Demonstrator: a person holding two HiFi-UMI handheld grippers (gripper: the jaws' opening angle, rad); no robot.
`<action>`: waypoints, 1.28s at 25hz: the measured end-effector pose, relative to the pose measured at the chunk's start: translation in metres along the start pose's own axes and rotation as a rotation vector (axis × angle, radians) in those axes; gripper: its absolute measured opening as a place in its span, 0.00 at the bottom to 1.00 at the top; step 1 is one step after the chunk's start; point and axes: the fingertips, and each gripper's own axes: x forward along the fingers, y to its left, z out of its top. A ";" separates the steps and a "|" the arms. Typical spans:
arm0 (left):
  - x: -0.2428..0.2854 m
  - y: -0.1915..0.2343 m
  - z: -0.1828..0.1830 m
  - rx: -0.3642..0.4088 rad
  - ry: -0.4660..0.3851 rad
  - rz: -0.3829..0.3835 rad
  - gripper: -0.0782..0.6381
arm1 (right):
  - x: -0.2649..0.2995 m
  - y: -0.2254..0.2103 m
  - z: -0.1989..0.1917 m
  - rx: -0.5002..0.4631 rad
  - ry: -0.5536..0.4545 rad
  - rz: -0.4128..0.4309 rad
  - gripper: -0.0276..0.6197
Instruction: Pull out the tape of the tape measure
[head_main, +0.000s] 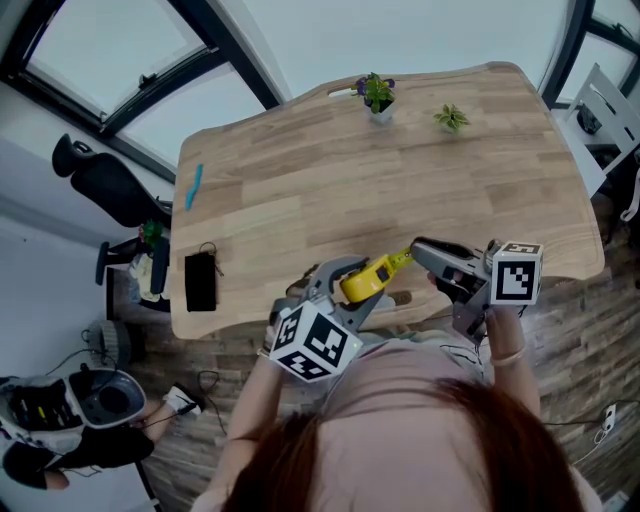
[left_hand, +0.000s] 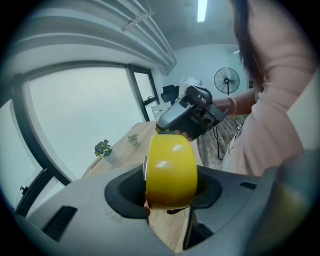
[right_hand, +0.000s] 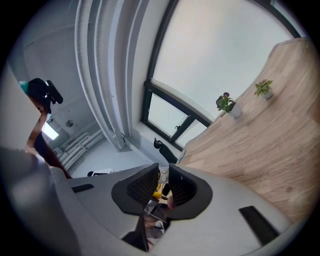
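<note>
Left gripper (left_hand: 169, 196) is clamped on the yellow tape measure (left_hand: 170, 165), which is held in the air over the near edge of the table (head_main: 300, 200). Right gripper (right_hand: 161, 186) has its jaws nearly together, pinching the metal tape tip (right_hand: 162, 175). Risk as I judge it: the thin tip slips out of that narrow pinch and snaps back, or the smooth round case twists in the left jaws under pull. Containers: 1 white pot (right_hand: 234, 113) with a flowering plant, a 2nd pot (right_hand: 268, 95) with a green sprig, both far across the table.
</note>
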 end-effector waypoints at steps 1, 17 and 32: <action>-0.001 0.000 -0.002 0.001 0.004 0.002 0.35 | -0.001 -0.001 0.001 0.000 -0.006 -0.003 0.13; -0.008 -0.002 -0.013 0.008 0.011 0.004 0.35 | -0.010 -0.001 0.004 0.009 -0.055 -0.007 0.13; -0.007 -0.001 -0.013 0.035 0.022 -0.020 0.35 | -0.026 -0.005 0.014 -0.024 -0.124 -0.029 0.13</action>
